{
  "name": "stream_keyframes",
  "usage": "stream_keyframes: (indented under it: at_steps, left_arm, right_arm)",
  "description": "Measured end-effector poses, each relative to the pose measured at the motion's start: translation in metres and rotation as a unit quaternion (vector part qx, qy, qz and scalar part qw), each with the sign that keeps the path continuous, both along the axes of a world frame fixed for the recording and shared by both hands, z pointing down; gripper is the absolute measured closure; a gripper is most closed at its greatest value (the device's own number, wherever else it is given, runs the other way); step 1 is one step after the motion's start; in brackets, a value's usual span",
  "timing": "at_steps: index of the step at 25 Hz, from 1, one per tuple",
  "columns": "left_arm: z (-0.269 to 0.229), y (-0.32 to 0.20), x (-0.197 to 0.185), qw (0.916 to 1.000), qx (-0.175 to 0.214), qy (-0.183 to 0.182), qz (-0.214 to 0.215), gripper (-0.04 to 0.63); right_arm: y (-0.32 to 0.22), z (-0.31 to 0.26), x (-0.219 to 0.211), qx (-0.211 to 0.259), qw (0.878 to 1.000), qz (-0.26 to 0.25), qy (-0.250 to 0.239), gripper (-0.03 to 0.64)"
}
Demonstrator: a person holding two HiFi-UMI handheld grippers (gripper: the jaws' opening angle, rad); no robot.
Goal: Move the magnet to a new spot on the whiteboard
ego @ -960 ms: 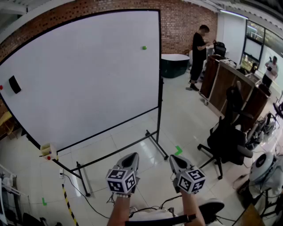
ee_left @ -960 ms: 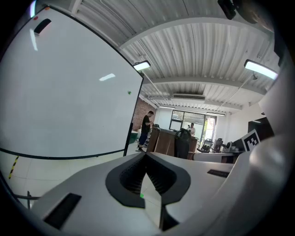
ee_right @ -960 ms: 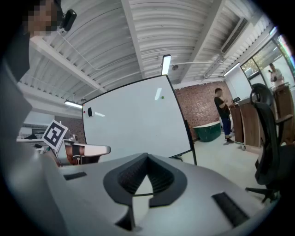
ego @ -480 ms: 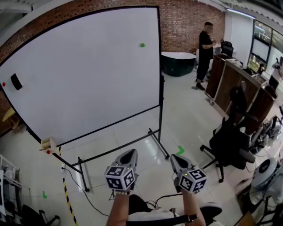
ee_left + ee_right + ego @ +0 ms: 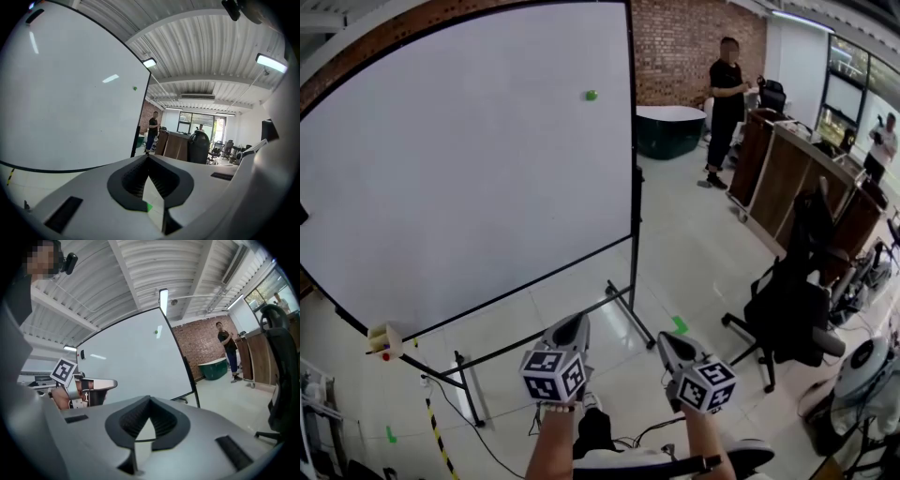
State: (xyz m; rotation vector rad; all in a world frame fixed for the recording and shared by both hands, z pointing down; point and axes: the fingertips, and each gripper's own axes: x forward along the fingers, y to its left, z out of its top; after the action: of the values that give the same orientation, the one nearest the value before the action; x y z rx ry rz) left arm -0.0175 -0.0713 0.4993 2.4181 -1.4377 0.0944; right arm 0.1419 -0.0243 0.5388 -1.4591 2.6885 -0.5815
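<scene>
A small green magnet (image 5: 592, 95) sticks near the top right of the big whiteboard (image 5: 469, 178). It also shows in the left gripper view as the magnet (image 5: 135, 88) and in the right gripper view as the magnet (image 5: 156, 332). Both grippers hang low in front of me, far below and short of the board. My left gripper (image 5: 571, 328) is shut with nothing in it, its jaws meeting at the tip (image 5: 149, 157). My right gripper (image 5: 667, 339) is also shut and holds nothing, jaws together (image 5: 150, 399).
The whiteboard stands on a wheeled black frame (image 5: 633, 309) with a small marker tray (image 5: 384, 339) at its lower left. A black office chair (image 5: 787, 300) is at the right, with wooden counters (image 5: 787, 159) behind it. A person (image 5: 725, 84) stands by a green tub (image 5: 670, 127).
The head view has shifted: the board now sits further left and the black eraser has almost left the picture. Both grippers stay low, side by side and shut.
</scene>
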Motion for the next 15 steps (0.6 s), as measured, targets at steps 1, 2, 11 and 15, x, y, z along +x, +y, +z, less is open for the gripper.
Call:
stream_keyframes:
  at_steps: [1,2,11,15]
  left_arm:
    - [-0.001,-0.019,-0.002,1.0000,-0.002,0.001,0.005,0.598]
    - [-0.002,-0.039,-0.006,0.9999,-0.004,0.004,0.010,0.598]
    - [-0.015,-0.177,-0.050,0.9986,-0.007,0.013,0.051,0.598]
    - [-0.018,-0.216,-0.064,0.9978,-0.008,0.008,0.066,0.598]
  right_arm:
    - [-0.017,-0.001,-0.002,-0.002,1.000,0.007,0.000,0.611]
    - [-0.035,-0.003,-0.005,-0.003,1.000,0.014,0.000,0.611]
    - [-0.178,-0.022,-0.046,-0.002,0.998,0.053,0.019,0.611]
    - [-0.221,-0.031,-0.064,0.005,0.998,0.062,0.023,0.611]
